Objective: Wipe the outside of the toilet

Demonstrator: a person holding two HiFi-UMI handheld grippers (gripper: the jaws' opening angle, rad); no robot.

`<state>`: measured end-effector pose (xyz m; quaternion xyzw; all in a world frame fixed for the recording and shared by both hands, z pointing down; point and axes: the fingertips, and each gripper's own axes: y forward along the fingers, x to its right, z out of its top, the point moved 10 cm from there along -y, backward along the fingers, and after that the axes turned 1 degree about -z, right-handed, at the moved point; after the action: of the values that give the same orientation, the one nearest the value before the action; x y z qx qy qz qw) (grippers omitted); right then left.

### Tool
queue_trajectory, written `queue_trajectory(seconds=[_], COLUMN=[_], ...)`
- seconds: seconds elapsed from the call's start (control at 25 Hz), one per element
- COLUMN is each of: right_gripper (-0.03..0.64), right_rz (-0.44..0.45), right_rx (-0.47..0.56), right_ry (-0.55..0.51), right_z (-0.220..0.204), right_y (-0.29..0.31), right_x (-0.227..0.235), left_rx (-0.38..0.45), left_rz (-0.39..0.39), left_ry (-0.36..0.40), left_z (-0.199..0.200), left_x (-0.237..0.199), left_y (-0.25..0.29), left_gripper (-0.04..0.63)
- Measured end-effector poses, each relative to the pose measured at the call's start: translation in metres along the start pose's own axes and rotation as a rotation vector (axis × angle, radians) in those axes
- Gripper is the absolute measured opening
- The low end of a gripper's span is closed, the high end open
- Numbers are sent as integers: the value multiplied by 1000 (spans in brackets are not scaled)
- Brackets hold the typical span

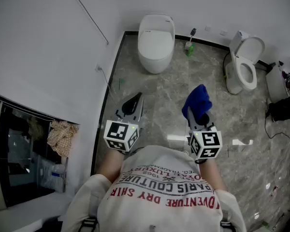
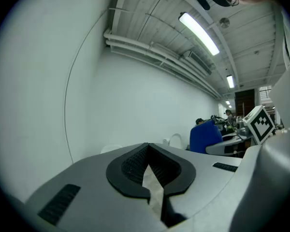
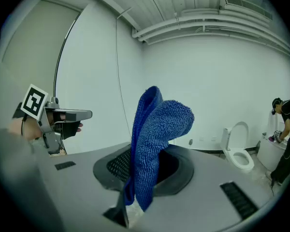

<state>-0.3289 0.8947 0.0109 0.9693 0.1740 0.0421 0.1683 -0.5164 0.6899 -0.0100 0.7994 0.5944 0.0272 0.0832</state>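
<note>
The right claw (image 1: pixel 195 116) (image 3: pixel 145 170) is clamped on a thick blue terry cloth (image 1: pixel 197 102) (image 3: pixel 157 129), which stands up out of the jaws in a folded bunch and flops over at the top. The left claw (image 1: pixel 134 100) (image 2: pixel 148 153), level with it and well apart to its left, has its black ribbed pads pressed together at the tips with nothing between them. Both hang over a grey marbled floor (image 1: pixel 169 88), which lies open ahead of them. To the left of the left claw a plain white wall (image 1: pixel 48 42) runs forward along a black skirting strip, and a dark recess (image 1: pixel 24 153) low in it holds a crumpled checked rag (image 1: pixel 62 137) at its edge. Ahead of the claws, slightly nearer the left one's line, a white oval toilet with its lid down (image 1: pixel 156 40) stands against the far wall, well apart from the cloth. Just to its right a green bottle (image 1: pixel 190 47) sits at the wall's foot. Farther right, ahead of the right claw, a second white toilet with its lid raised (image 1: pixel 245 66) (image 3: pixel 239 151) shows its open bowl; what is in the bowl cannot be made out. Beyond it, at the right edge, a person in dark clothes (image 3: pixel 285 144) bends over a white fixture.
</note>
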Motion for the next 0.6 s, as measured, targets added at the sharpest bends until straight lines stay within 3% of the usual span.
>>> queue_trajectory(seconds=[0.6], right_gripper=[77], right_rz=[-3], right_rx=[-16], right_ry=[36], right_z=[-1], right_y=[18], right_x=[-5], left_rx=[-5], left_rz=[-4], left_ry=[-8], left_z=[-4], left_x=[-17], left_y=[3], left_gripper=[5])
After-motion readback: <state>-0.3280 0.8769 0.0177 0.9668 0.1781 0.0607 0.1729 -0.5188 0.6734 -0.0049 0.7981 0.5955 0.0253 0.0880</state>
